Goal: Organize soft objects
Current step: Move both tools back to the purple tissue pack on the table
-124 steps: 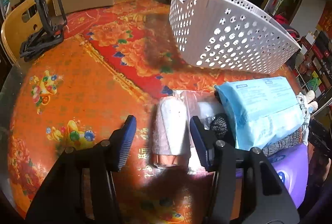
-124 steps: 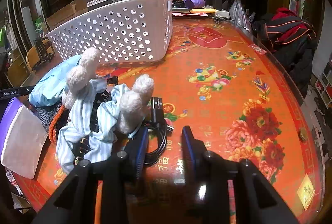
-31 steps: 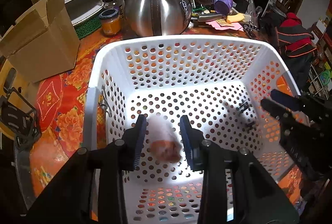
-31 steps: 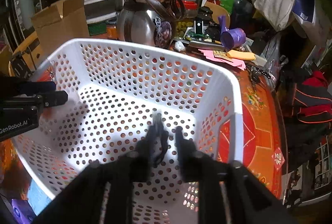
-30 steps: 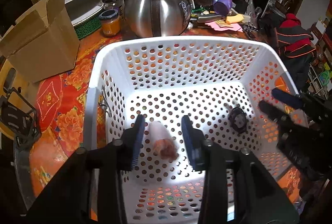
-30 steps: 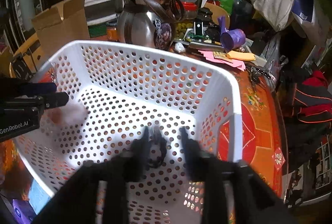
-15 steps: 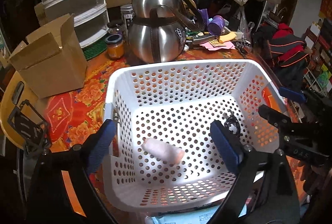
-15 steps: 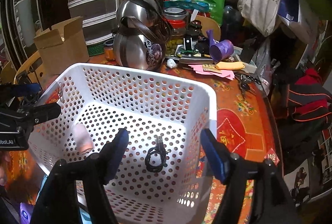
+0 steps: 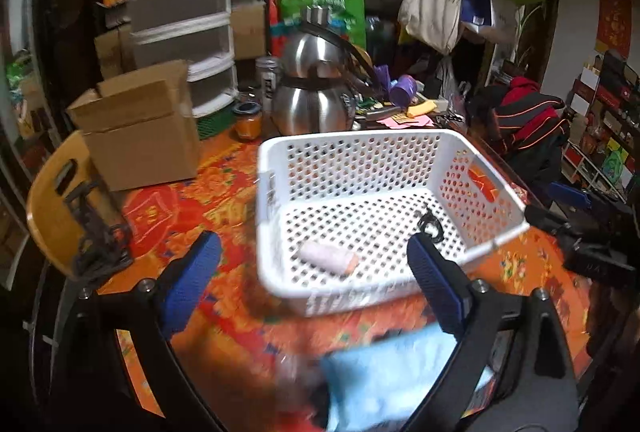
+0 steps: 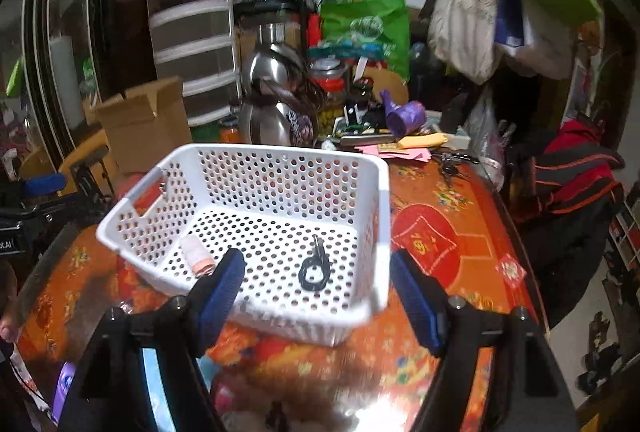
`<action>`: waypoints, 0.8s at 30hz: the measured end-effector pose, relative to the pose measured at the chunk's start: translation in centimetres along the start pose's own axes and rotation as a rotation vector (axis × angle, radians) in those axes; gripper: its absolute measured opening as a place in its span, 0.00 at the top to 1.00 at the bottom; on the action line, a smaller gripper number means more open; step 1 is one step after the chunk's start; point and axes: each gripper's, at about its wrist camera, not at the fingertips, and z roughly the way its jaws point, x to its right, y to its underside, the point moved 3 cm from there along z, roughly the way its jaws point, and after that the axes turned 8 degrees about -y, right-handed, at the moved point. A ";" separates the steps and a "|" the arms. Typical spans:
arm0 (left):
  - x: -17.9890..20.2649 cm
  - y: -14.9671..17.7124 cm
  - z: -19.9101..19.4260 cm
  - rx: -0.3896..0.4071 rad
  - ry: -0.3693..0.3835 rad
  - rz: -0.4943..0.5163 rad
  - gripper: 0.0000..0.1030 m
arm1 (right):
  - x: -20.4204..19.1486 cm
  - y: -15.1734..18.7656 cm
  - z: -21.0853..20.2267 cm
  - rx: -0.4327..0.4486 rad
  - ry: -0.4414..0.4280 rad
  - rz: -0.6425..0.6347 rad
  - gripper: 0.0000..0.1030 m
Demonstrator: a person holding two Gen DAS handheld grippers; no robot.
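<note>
White plastic basket with holes [image 9: 472, 167] on the tabletop now keeps two things: a pink fluffy roll [image 9: 328, 258] at 7 o'clock and a black coiled cord [image 10: 316, 268] at 4 o'clock. Left gripper [image 9: 316, 284] and right gripper [image 10: 320, 292] have wide, empty jaws. A light blue soft pack [image 9: 396, 376] waits outside.

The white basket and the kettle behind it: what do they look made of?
White basket: apparently moulded plastic, matte, with uniform punched holes through walls and floor. Kettle: looks like polished stainless steel, mirror-bright with reflections; its dark strap handle's material is unclear.
</note>
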 end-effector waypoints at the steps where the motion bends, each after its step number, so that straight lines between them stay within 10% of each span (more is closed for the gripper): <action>1: -0.4 0.9 -0.9 0.014 -0.001 -0.005 0.09 | -0.2 0.8 -0.8 0.014 -0.004 0.001 0.27; 11: -4.4 14.2 -9.1 0.120 -0.008 -0.059 0.09 | -6.1 11.7 -8.5 0.166 -0.073 -0.007 0.27; 24: -4.2 28.2 -13.5 0.116 0.024 -0.013 0.09 | -14.8 23.2 -9.3 0.106 -0.248 -0.078 0.27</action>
